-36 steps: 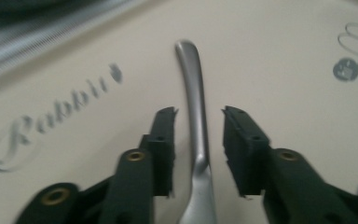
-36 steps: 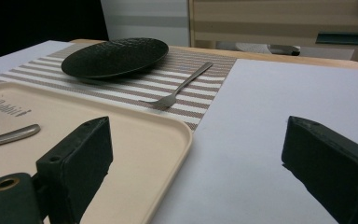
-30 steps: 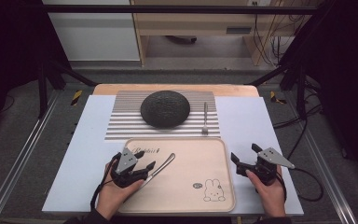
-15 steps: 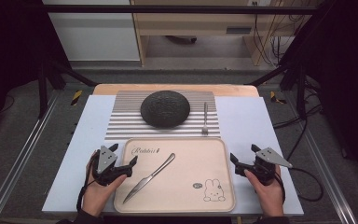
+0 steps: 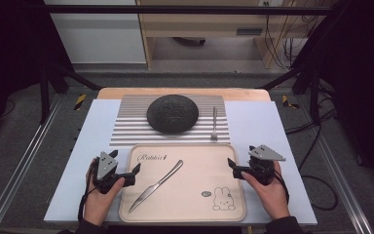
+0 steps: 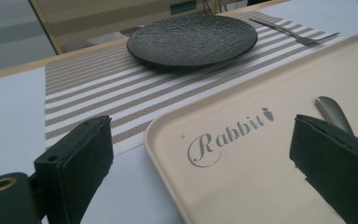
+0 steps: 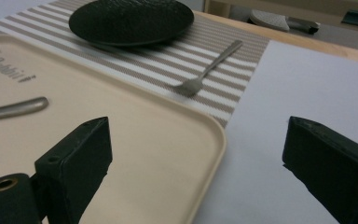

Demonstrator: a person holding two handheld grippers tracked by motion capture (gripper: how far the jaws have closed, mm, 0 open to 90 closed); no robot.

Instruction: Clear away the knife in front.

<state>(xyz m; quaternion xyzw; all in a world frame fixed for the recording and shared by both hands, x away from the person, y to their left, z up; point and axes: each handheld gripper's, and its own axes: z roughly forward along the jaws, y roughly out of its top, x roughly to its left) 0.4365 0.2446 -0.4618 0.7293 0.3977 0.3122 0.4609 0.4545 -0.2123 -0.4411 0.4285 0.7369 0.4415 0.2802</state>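
Left tool point(image 5: 126, 171) withdrawn off beige tray point(image 5: 224, 214), jaws just opened, empty; right tool point(image 5: 234, 165) open, empty.

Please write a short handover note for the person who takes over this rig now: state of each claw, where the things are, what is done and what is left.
Left claw: jaws open, just widened, nothing between them, at the left edge of the beige tray.
Right claw: open and empty, at the tray's right edge.
Knife: lies slantwise on the tray, free of both claws.
Fork: on the striped placemat, right of the black plate.
Done: knife released on the tray.
Left, probably: the fork, perhaps the plate, are not on the tray; the right claw is nearer the fork.
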